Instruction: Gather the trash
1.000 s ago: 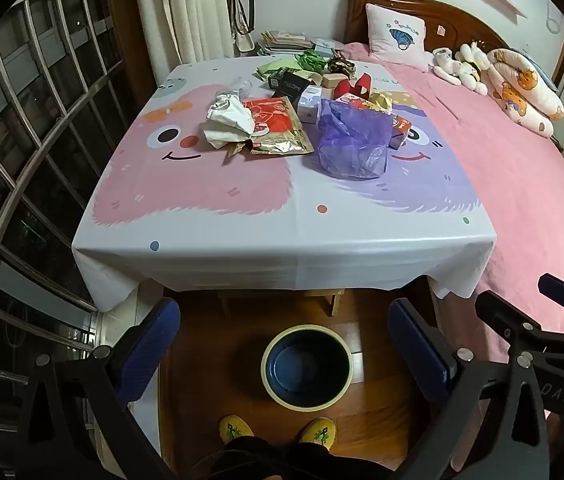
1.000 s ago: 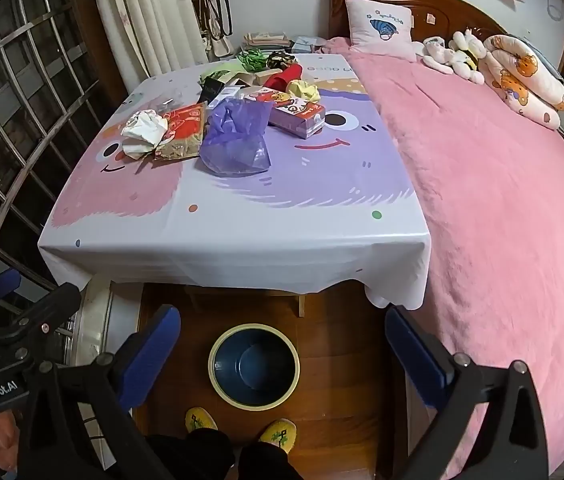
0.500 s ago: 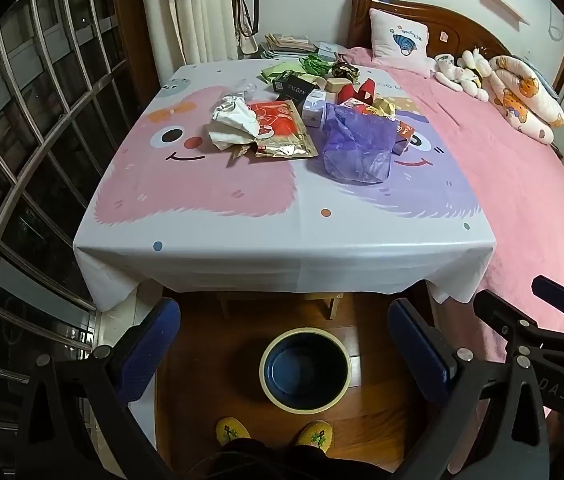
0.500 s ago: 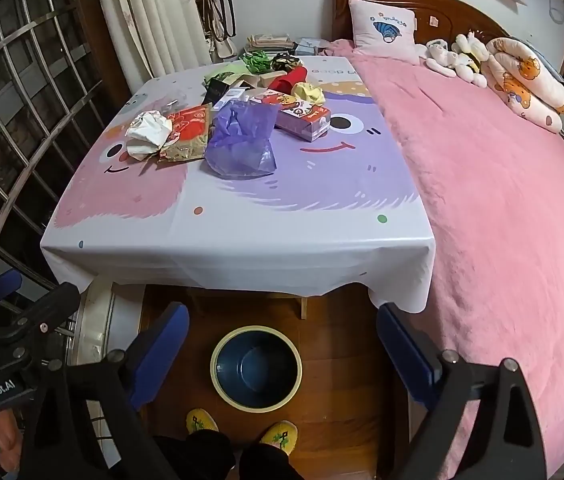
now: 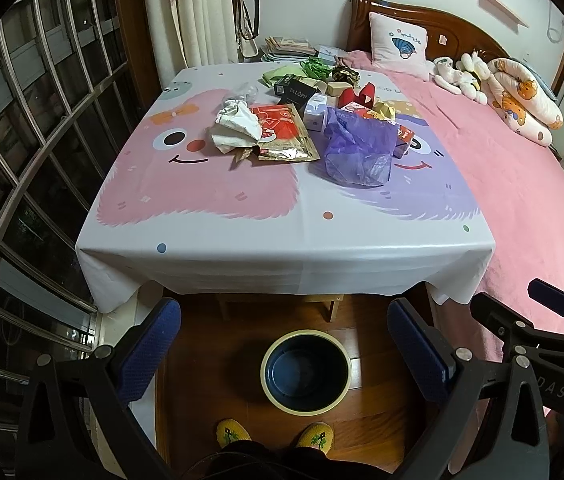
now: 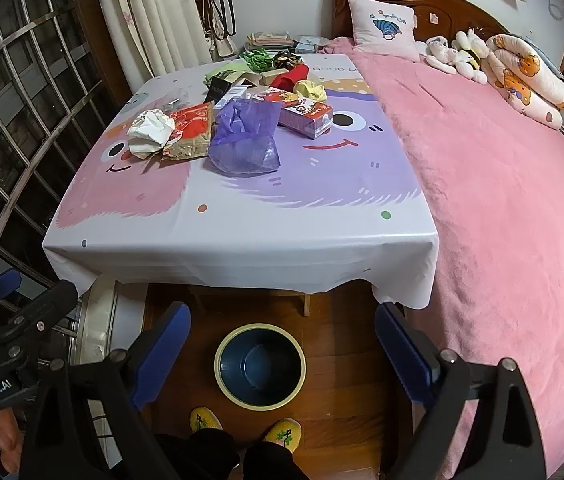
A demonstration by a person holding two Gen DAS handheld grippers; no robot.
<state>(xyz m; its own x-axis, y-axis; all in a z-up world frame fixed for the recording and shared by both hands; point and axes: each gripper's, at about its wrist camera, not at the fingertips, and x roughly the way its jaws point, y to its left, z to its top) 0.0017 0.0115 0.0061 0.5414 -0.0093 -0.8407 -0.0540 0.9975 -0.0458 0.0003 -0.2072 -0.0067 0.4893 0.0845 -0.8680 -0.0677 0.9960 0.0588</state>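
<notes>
Trash lies on the far half of the table (image 5: 282,236): a purple plastic bag (image 5: 360,150) (image 6: 243,138), crumpled white paper (image 5: 235,130) (image 6: 149,132), a red and gold foil packet (image 5: 284,136) (image 6: 189,132), small boxes and green wrappers behind. A dark blue bin with a cream rim (image 5: 306,372) (image 6: 259,366) stands on the wooden floor before the table. My left gripper (image 5: 284,350) is open and empty above the bin. My right gripper (image 6: 282,350) is open and empty, also over the bin, well short of the trash.
A bed with a pink blanket (image 5: 522,184) adjoins the table's right side, with pillows and plush toys (image 5: 522,96) at its head. A metal window grille (image 5: 21,140) runs along the left. My yellow slippers (image 5: 275,434) are below the bin.
Both grippers have tilted slightly so the table sits a little lower and nearer in view. The right jaws have narrowed a little. Nothing on the table moved.
</notes>
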